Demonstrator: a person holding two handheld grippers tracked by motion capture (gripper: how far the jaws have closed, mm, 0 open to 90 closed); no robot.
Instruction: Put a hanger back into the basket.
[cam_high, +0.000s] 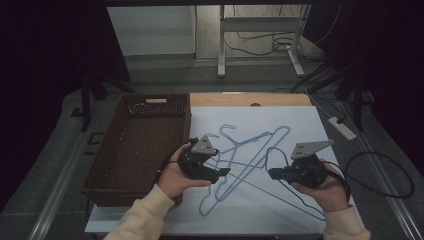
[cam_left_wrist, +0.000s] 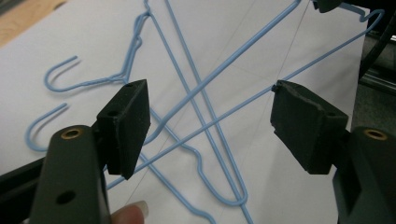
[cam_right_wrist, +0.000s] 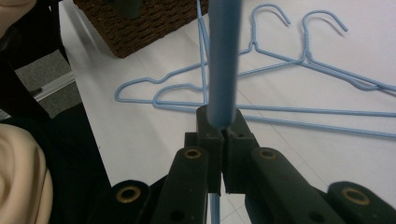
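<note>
A brown wicker basket (cam_high: 140, 145) is sitting at the table's left edge. Beside it, the left gripper (cam_high: 220, 172) is hovering with jaws spread wide over crossed blue wire hangers (cam_high: 250, 150) lying on white paper (cam_high: 295, 125). The right gripper (cam_high: 272, 173) is pinching one raised hanger wire (cam_right_wrist: 224, 60), jaws pressed together.
</note>
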